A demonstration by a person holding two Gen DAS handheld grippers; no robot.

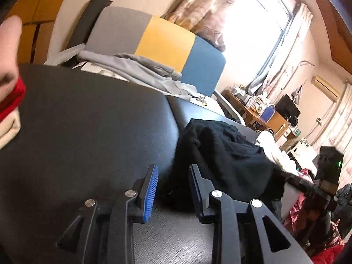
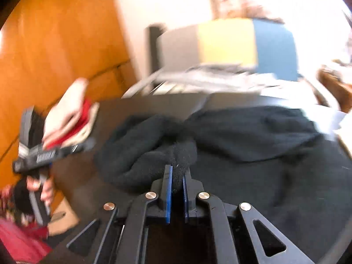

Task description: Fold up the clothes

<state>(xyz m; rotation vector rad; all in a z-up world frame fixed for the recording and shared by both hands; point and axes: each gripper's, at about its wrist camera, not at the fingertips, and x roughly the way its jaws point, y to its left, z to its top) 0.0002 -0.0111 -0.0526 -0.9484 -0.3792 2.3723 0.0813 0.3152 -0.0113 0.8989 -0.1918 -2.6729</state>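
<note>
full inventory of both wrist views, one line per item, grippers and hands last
black garment: 1, black, crumpled on the table, one fold pinched by the right gripper
table: 1, dark, under the garment
grey cloth: 1, light grey, draped at the table's far edge
panel: 1, grey, yellow and blue, behind the grey cloth
window: 1, bright, with patterned curtains, far wall
desk: 1, wooden, cluttered, beyond the table
left gripper: 1, black with blue pads, jaws apart, nothing between them, beside the garment
right gripper: 1, same build, shut on the garment
hand: 1, red cuff, on the left gripper
</note>
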